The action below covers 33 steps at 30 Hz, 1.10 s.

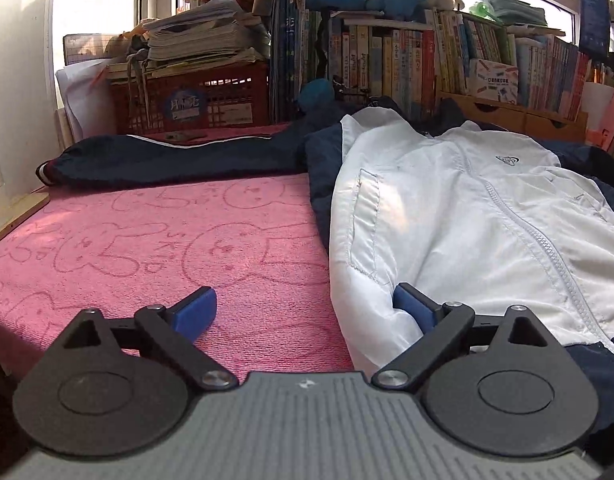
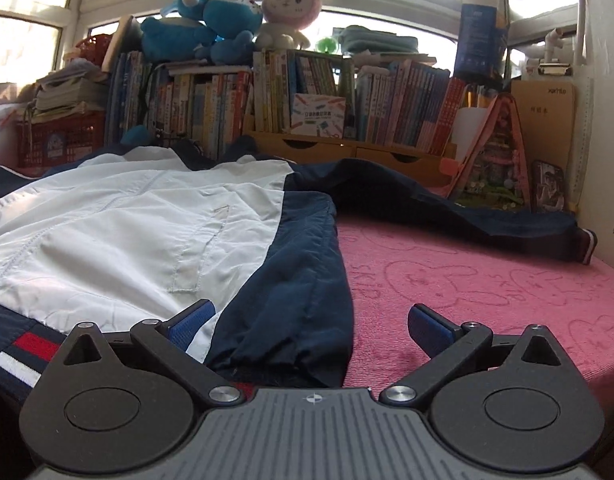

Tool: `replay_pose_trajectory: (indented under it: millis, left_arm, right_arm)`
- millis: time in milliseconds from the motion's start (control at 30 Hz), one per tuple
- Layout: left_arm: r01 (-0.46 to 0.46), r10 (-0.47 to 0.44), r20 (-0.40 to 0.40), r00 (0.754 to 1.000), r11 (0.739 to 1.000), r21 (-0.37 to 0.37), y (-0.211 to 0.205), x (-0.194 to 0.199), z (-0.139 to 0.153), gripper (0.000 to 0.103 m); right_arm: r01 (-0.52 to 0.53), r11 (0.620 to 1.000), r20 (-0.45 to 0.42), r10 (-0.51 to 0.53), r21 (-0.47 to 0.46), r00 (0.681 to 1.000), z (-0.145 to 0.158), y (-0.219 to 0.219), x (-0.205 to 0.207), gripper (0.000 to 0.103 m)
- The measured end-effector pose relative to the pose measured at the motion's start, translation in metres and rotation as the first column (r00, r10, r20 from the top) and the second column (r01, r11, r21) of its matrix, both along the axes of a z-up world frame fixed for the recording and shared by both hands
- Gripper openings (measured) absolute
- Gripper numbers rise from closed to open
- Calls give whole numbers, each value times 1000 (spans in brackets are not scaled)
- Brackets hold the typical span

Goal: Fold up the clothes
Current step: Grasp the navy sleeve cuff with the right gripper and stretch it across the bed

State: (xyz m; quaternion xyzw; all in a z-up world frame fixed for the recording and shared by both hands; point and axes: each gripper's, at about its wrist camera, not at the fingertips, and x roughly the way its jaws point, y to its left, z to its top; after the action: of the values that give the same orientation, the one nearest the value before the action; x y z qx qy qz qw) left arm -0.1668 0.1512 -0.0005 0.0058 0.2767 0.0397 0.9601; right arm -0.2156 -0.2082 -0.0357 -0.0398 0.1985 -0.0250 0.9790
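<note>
One white-and-navy zip jacket [image 1: 447, 216] lies ahead of the grippers, with two navy sleeves spread sideways. One pink bear-print towel cloth [image 1: 147, 248] lies beneath it. Behind stand two red plastic crates [image 1: 187, 100], two blue plush toys [image 2: 203, 28] and one pink-and-white plush rabbit [image 2: 291, 8].

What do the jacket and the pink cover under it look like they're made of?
Jacket: thin woven synthetic, probably nylon or polyester; slight sheen, crisp fine wrinkles, stitched pocket seams. Cover: looks like terry or microfibre towelling; matte, short looped pile with cartoon outlines pressed in. Neither can be confirmed by sight alone.
</note>
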Motion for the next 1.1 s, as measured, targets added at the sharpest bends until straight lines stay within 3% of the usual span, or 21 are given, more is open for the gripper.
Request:
replay_pose_trajectory:
  millis: [100, 200, 267, 367, 467, 567, 667, 767, 867, 900, 933, 1000, 1033, 1100]
  left_arm:
    - [31, -30, -12, 999, 999, 34, 1, 0, 19, 98]
    - [59, -61, 38, 997, 997, 49, -1, 3, 46, 97]
    - [50, -54, 90, 994, 998, 48, -2, 10, 67, 96]
    - [52, -51, 140, 989, 999, -6, -7, 28, 91, 96]
    - [149, -139, 161, 977, 987, -53, -38, 59, 101, 96]
    - [283, -265, 167, 950, 954, -98, -90, 100, 102, 96]
    - [415, -396, 158, 905, 904, -108, -161, 150, 88, 96]
    - [499, -492, 97, 865, 863, -82, -226, 190, 69, 96]
    - [560, -560, 6, 828, 827, -60, -276, 213, 41, 92]
    - [573, -574, -20, 818, 818, -58, -284, 216, 34, 90]
    - [592, -595, -52, 802, 803, -64, -291, 218, 24, 89]
    - [638, -643, -115, 757, 765, -85, -298, 217, 9, 86]
    - [660, -665, -141, 733, 746, -88, -299, 216, 2, 86]
    - [696, -698, -135, 703, 714, -70, -298, 208, -5, 86]
  right_arm:
    - [-35, 997, -37, 38, 74, 999, 15, -25, -7, 103]
    - [-57, 980, -23, 63, 192, 998, 33, -63, -14, 103]
    - [-10, 957, -23, 17, 288, 1000, 46, -99, -10, 103]
    - [45, 880, -23, -39, 473, 999, 54, -152, -4, 103]
    - [90, 801, -2, -110, 592, 994, 57, -198, 0, 103]
    - [201, 728, -43, -229, 655, 972, 48, -248, 29, 103]
    - [310, 635, -104, -340, 708, 935, 37, -299, 63, 103]
    - [401, 548, -167, -426, 734, 889, 25, -343, 97, 103]
    - [443, 495, -223, -441, 747, 869, 14, -377, 138, 103]
    - [451, 484, -242, -433, 750, 868, 11, -385, 151, 97]
    - [468, 486, -263, -432, 738, 863, 12, -391, 161, 65]
    - [501, 522, -283, -443, 691, 851, 22, -397, 176, 22]
    - [486, 563, -244, -452, 669, 858, 32, -399, 179, 21]
    - [459, 722, -49, -511, 517, 858, 61, -389, 175, 21]
